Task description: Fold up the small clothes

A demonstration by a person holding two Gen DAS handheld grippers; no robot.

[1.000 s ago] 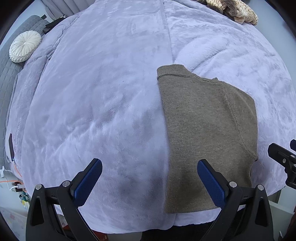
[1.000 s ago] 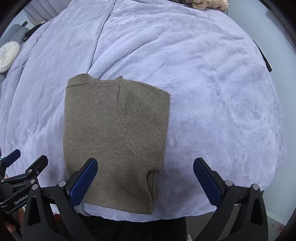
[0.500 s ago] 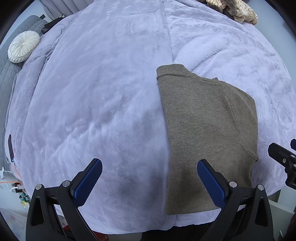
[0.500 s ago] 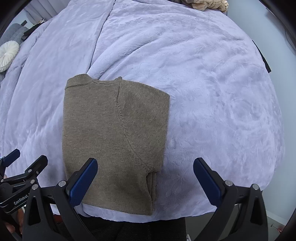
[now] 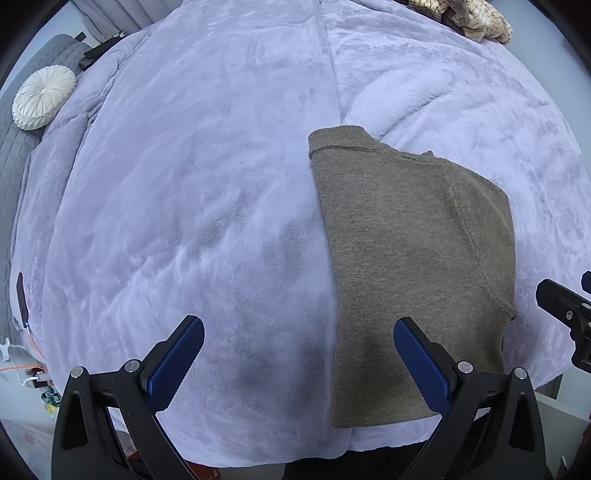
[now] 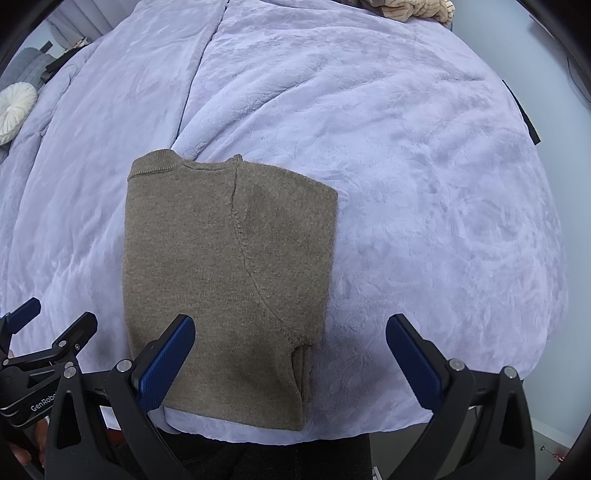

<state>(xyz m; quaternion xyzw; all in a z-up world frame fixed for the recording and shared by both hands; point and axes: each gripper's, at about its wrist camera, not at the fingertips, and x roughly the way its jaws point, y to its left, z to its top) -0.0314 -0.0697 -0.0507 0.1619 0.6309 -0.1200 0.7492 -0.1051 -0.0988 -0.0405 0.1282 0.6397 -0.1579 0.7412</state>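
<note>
- A plush lavender blanket (image 5: pixel 207 206) covers the whole bed.
- The folded olive-brown knit sweater (image 6: pixel 229 266) lies flat on it near the front edge, ribbed collar pointing away.
- The left gripper (image 5: pixel 297 363) hovers above the blanket, blue-padded fingers spread wide, empty; its right finger sits over the sweater's lower part.
- The right gripper (image 6: pixel 290 363) likewise gapes wide, holding nothing.
- A round white pleated cushion (image 5: pixel 43 97) rests far left.
- A beige knitted garment (image 5: pixel 469 16) lies at the far edge.
</note>
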